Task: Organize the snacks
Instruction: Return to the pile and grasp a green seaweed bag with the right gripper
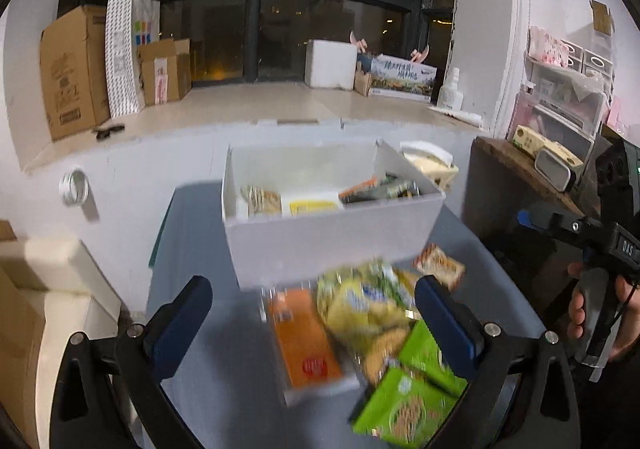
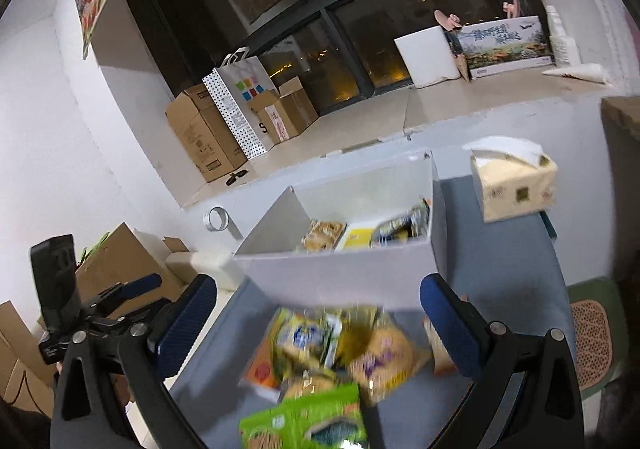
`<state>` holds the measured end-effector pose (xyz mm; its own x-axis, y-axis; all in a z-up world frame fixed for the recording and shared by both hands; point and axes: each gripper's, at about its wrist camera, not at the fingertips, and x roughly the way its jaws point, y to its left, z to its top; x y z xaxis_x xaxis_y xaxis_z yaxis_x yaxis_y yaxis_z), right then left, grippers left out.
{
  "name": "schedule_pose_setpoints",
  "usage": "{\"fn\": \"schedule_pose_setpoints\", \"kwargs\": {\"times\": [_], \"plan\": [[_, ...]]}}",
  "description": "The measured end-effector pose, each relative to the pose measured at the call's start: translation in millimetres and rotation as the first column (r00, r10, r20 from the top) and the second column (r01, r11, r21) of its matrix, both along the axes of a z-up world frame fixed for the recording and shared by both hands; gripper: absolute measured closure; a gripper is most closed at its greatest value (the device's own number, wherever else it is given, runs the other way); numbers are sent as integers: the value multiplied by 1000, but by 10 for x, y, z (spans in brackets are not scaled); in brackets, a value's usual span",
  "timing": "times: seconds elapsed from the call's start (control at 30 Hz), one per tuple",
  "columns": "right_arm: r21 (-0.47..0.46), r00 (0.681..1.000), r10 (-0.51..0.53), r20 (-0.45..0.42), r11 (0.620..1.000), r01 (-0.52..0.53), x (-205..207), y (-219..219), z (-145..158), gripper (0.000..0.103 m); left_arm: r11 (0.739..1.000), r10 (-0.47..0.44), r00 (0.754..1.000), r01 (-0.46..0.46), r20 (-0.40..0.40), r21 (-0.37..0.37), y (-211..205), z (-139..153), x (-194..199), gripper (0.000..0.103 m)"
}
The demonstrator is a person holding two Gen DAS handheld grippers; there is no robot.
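A white storage box (image 1: pixel 332 245) stands on the blue-grey table (image 1: pixel 224 369) with several snack packs inside; it also shows in the right wrist view (image 2: pixel 340 273). A blurred pile of snacks lies in front of it: an orange box (image 1: pixel 304 337), yellow-green bags (image 1: pixel 364 309), green boxes (image 1: pixel 404 409), and in the right wrist view a green box (image 2: pixel 304 421) and yellow bags (image 2: pixel 308 341). My left gripper (image 1: pixel 316 325) is open and empty above the pile. My right gripper (image 2: pixel 320 325) is open and empty above the pile; it shows at the right edge of the left wrist view (image 1: pixel 600 245).
A tissue pack (image 2: pixel 512 185) sits on the table right of the box. A windowsill ledge behind holds cardboard boxes (image 1: pixel 76 73) and a white foam box (image 1: pixel 330 63). A dark wooden shelf (image 1: pixel 516 173) stands at right. A tape roll (image 1: pixel 74 187) hangs on the wall.
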<state>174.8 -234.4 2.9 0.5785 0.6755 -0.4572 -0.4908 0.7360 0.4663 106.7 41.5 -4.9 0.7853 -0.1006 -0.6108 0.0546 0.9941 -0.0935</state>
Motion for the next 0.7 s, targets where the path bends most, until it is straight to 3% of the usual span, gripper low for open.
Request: {"fn": "schedule_pose_setpoints", "kwargs": {"times": [0.23,0.4,0.5,0.7], "plan": [[-4,998,-42,-48,999,41,-550,-99,-432,0,999,1,999,-2,-35,-51,-39,-287,-336,0],[-133,997,-29,-76,991,19,-630,-132,-584,0,998,-7,999,5,-36,-56,-66,-343,-461,0],[-152,994,37,-103,987,-52,-606,-90,-618,0,999,-5,999,3,-49,-49,-105,-393,-477,0],[-279,972,160,-169,939,-203,-522,280,-823,0,1000,-26,998,25,-65,-17,-228,-466,-493,0]]}}
